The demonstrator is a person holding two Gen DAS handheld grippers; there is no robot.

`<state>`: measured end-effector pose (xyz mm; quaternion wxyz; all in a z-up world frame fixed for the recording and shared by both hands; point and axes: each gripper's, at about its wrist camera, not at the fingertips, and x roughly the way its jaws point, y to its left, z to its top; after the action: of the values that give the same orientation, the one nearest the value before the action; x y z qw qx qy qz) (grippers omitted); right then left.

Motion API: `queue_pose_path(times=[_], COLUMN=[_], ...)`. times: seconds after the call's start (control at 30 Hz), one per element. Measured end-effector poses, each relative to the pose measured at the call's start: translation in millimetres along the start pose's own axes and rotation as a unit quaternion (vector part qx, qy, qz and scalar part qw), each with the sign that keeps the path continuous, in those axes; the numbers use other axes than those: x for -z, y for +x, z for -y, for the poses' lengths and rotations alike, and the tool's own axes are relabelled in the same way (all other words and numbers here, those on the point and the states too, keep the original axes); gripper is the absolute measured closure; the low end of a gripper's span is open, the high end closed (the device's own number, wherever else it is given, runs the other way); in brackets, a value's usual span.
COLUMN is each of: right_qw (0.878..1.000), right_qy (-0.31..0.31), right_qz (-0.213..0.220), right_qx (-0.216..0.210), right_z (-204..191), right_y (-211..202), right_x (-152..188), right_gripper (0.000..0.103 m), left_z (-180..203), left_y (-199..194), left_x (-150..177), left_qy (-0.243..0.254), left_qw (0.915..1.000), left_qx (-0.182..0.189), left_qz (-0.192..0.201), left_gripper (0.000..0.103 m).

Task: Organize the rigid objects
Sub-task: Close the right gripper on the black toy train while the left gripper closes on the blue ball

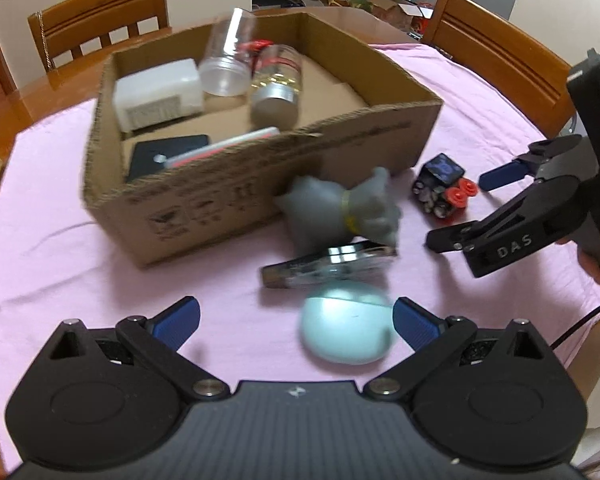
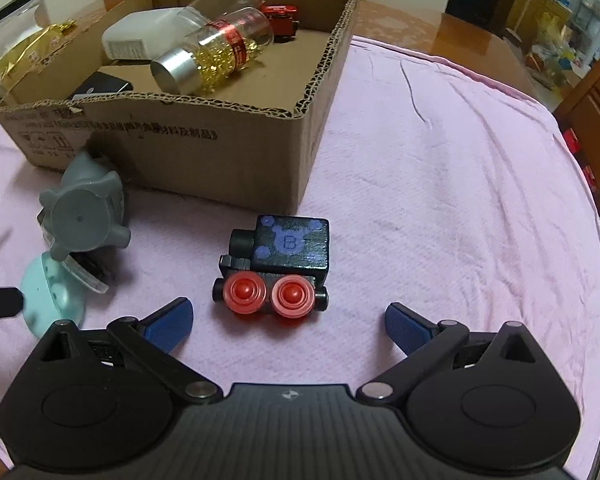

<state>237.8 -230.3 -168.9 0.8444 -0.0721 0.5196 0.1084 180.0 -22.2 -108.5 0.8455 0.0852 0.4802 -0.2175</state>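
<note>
A cardboard box on the pink cloth holds a white container, a clear jar, a capsule bottle, a red toy and a black case. In front of it lie a grey knob-shaped piece, a clear flat case, a pale blue egg-shaped object and a black toy train with red wheels. My left gripper is open around the blue egg. My right gripper is open just short of the train.
Wooden chairs stand behind the table. A gold packet and a jar with a black lid sit left of the box. Pink cloth stretches bare to the right of the train.
</note>
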Motion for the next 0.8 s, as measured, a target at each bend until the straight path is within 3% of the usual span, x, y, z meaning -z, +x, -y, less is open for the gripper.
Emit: queue_pose_path(times=[0.37,0.8], right_qw=[0.998,0.996], right_qy=[-0.048,-0.078], right_qz=[0.027,0.032], right_qx=[-0.026,-0.041], right_z=[11,14], right_y=[-11,-20], right_x=[17,25], right_gripper=[0.0,0.0], left_z=[18,0], left_y=[31,6], left_x=[8,49], left_qy=[-0.069,-0.139], left_qw=[0.9964,0.983], left_qx=[-0.049,-0.118], left_qz=[-0.004,-0.024], left_gripper=[0.001,0.001])
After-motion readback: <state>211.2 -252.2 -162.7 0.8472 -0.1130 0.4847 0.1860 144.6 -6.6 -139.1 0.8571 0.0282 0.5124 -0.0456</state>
